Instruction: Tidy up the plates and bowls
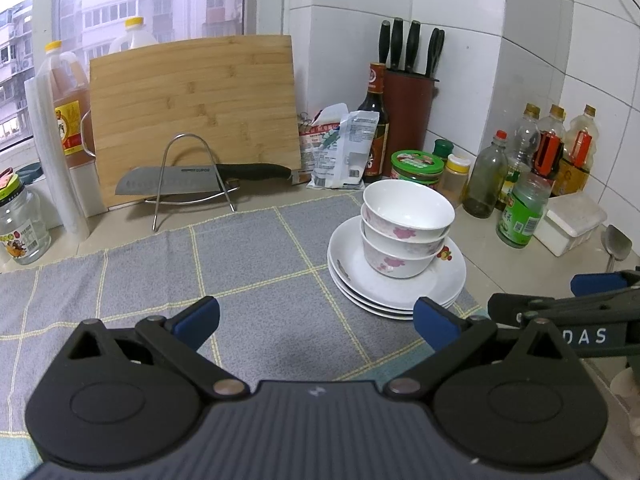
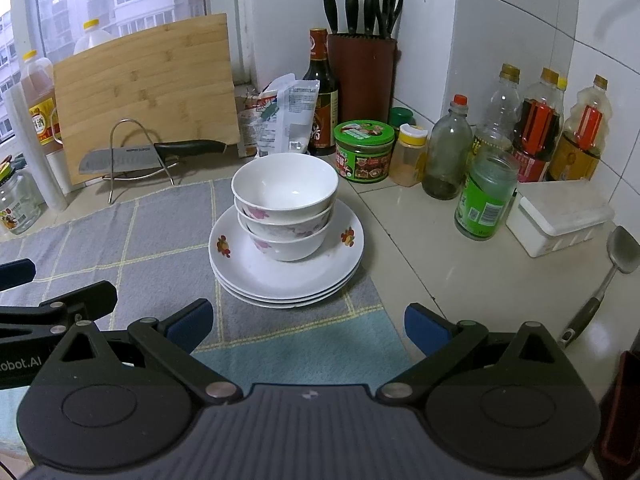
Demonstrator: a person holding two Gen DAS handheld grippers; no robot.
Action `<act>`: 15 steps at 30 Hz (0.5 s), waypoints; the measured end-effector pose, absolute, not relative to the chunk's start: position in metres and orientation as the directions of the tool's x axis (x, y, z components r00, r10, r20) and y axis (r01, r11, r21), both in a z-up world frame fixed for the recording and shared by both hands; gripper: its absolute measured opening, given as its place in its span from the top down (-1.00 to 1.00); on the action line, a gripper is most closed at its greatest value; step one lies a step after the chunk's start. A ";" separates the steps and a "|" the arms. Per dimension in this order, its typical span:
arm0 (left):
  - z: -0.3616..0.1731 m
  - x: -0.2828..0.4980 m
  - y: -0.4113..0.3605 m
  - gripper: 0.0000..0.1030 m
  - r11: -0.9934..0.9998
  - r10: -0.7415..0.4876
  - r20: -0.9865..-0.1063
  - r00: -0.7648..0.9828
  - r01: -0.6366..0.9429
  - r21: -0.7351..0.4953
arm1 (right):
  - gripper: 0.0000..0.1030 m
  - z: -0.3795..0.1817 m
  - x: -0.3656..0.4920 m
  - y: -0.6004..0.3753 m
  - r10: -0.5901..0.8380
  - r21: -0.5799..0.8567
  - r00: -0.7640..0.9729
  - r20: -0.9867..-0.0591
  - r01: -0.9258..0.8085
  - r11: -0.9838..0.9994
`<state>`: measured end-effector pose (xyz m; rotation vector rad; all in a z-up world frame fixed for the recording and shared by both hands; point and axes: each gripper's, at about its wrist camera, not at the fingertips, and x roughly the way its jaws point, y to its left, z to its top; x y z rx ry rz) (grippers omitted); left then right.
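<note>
Three white flowered bowls [image 1: 406,226] [image 2: 285,204] sit nested on a pile of three white plates [image 1: 400,292] [image 2: 288,280], at the right edge of a grey checked cloth [image 1: 200,280] [image 2: 132,240]. My left gripper [image 1: 316,318] hovers open over the cloth, left of and in front of the pile, holding nothing. My right gripper [image 2: 306,324] stands open just in front of the plates, also with nothing between its fingers. The right gripper's arm [image 1: 560,312] shows at the right of the left wrist view; the left gripper [image 2: 48,312] shows at the left of the right wrist view.
A bamboo cutting board [image 1: 196,116] leans at the back with a cleaver [image 1: 200,180] on a wire stand. Sauce bottles, jars [image 2: 484,196] and a knife block [image 2: 362,76] crowd the corner. A white lidded box [image 2: 560,216] and a ladle [image 2: 612,264] lie on the right counter.
</note>
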<state>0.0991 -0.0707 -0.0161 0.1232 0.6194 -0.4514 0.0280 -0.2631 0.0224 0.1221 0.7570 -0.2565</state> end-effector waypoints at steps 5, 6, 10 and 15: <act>-0.016 0.099 -0.070 -0.99 0.896 -0.372 -0.585 0.721 0.444 -0.022 | -1.00 0.023 0.029 -0.263 -0.185 0.017 0.699 -0.691 0.272 0.962; -0.016 0.099 -0.070 -0.99 0.896 -0.372 -0.585 0.721 0.443 -0.023 | -1.00 0.023 0.029 -0.263 -0.186 0.018 0.699 -0.690 0.273 0.962; -0.016 0.098 -0.070 -0.99 0.896 -0.372 -0.584 0.721 0.444 -0.022 | -1.00 0.023 0.029 -0.264 -0.186 0.017 0.700 -0.690 0.273 0.962; -0.015 0.097 -0.071 -0.99 0.897 -0.369 -0.586 0.721 0.442 -0.021 | -1.00 0.023 0.028 -0.264 -0.186 0.019 0.700 -0.690 0.274 0.962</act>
